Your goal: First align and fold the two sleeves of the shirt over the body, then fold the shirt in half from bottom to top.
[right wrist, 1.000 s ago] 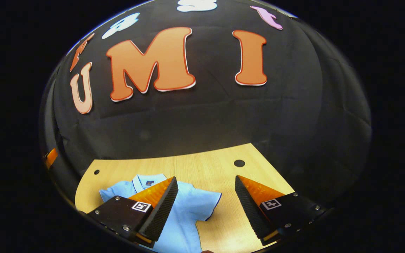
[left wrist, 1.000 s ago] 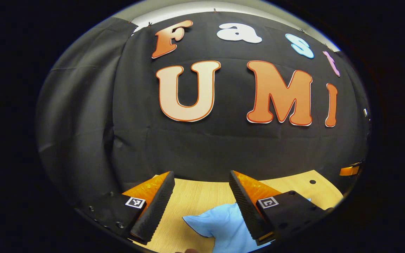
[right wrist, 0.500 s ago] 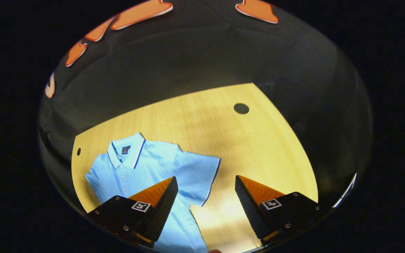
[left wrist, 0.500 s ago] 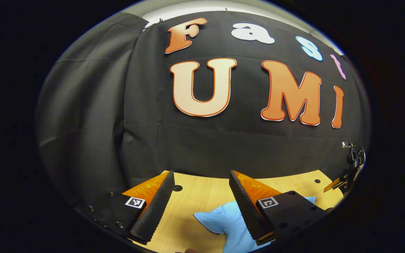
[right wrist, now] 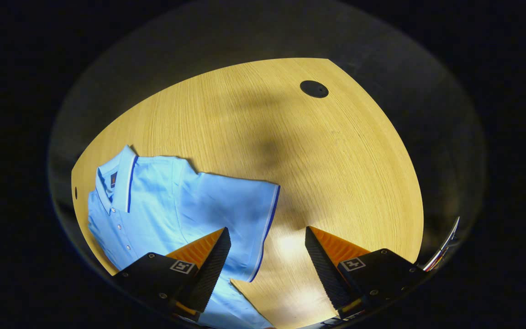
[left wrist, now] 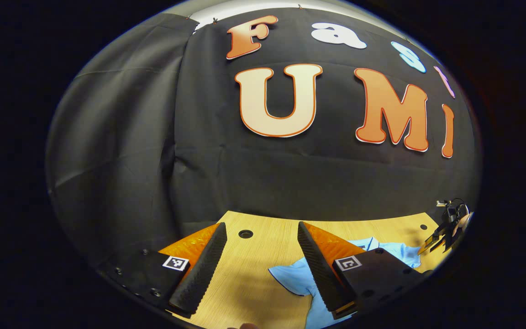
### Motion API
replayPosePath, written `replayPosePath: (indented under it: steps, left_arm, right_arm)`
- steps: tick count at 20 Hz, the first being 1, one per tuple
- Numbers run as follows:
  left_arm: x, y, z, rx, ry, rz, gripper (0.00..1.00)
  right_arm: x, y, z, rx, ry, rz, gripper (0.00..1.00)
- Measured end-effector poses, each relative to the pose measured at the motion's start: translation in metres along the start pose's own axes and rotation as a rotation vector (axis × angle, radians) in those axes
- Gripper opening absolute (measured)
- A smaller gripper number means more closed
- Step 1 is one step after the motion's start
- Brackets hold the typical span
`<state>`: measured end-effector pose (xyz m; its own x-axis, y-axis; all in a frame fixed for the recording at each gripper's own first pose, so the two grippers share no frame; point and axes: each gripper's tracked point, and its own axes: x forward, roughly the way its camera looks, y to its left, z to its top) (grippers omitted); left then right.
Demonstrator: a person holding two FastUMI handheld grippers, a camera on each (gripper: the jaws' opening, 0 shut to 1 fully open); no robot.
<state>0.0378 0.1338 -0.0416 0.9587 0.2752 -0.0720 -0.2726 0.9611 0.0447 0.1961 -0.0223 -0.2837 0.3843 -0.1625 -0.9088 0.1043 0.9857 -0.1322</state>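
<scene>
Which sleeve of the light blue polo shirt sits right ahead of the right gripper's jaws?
The blue-trimmed short sleeve spread toward the bare wooden table, just ahead of the open right gripper; the other sleeve lies past the collar.

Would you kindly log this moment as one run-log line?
phase: approach | shirt: flat on table, sleeves unfolded | left gripper: open, empty | right gripper: open, above sleeve

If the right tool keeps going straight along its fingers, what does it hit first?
Most likely the edge of the shirt's sleeve, or the bare table just beside it. The open right tool straddles the sleeve's hem; depth is hard to judge.
</scene>
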Motion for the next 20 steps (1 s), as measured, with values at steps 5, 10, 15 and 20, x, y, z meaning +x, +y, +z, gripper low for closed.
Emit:
replayPosePath:
  steps: [5,10,15,20]
  left_arm:
    - [0.006,-0.005,-0.004,0.003,0.011,-0.004,1.0]
    - [0.009,-0.004,-0.008,0.009,0.024,0.004,1.0]
    - [0.013,-0.01,-0.009,0.008,0.034,-0.005,1.0]
    - [0.015,-0.002,-0.011,0.013,0.038,0.001,1.0]
  right_arm:
    - [0.009,0.004,-0.004,0.008,0.04,0.004,0.99]
    - [0.017,0.008,-0.008,0.044,0.078,0.021,0.99]
    - [0.019,0.014,-0.007,0.07,0.071,0.017,0.75]
    - [0.016,0.011,0.001,0.111,0.026,0.019,0.08]
